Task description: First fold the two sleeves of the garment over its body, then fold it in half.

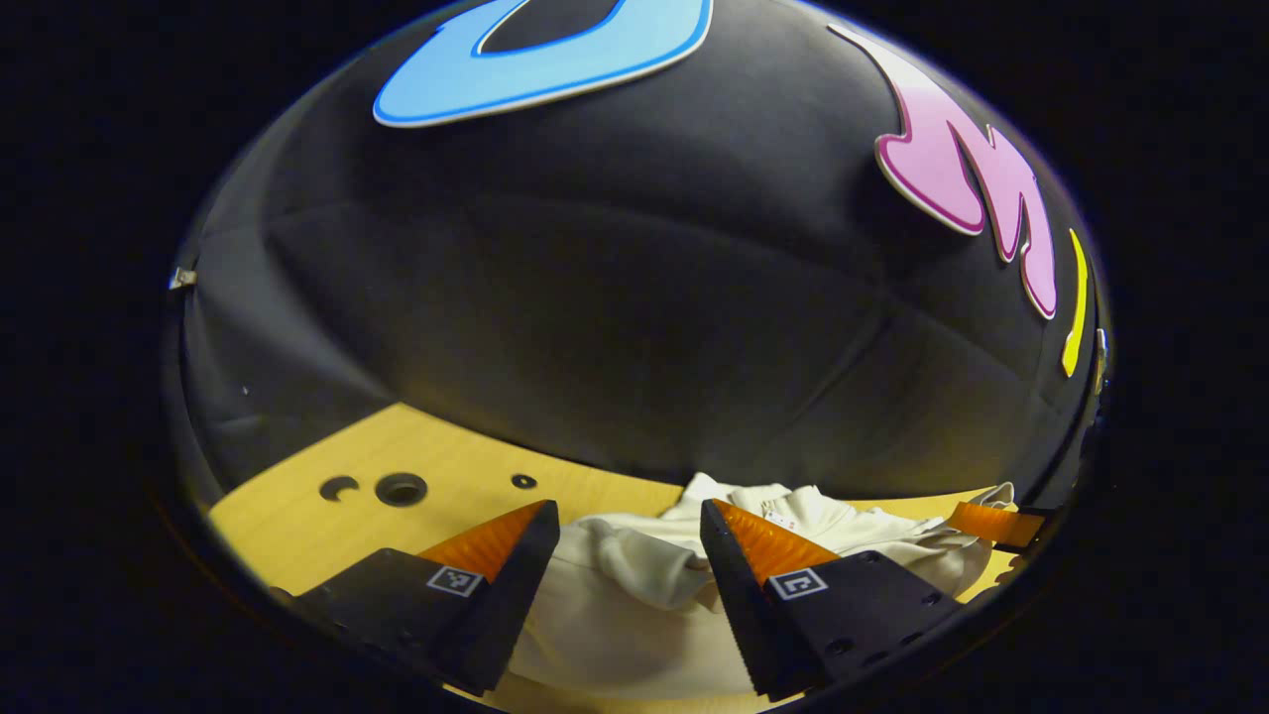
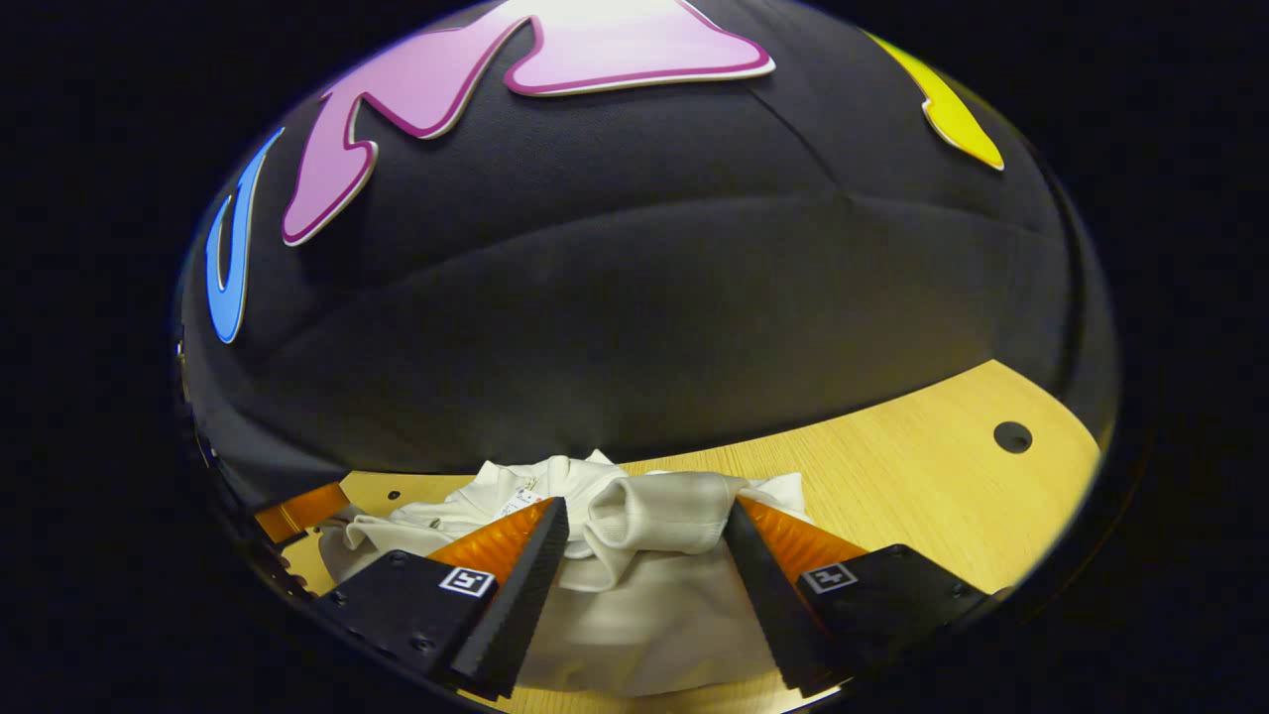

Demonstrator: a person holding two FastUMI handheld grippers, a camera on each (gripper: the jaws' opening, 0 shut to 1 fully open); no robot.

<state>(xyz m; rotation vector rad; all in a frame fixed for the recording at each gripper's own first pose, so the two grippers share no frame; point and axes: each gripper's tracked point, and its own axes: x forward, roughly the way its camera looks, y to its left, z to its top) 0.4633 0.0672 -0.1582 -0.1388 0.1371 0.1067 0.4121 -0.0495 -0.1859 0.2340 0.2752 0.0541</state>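
Black cloth wall behind; wooden desk (image 2: 892, 466) below. Cream garment (image 1: 634, 605) lay bunched on desk, between and just ahead of both sets of jaws. Left gripper (image 1: 627, 531) jaws wide, holding nothing. Right gripper (image 2: 646, 531) jaws wide, rolled sleeve (image 2: 659, 524) lying crosswise between tips, ungripped. Right looked nearer sleeve; long axis of garment hard to tell.

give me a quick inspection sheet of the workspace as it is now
surface: wooden table with round holes.
job's things: pale garment lying bunched on the table, a cuffed sleeve folded over the body, label at the collar.
clutter: nothing seen.
grippers: left gripper open above the cloth; right gripper open, fingers either side of the sleeve.
cables: nothing seen.
surroundings: black cloth wall.
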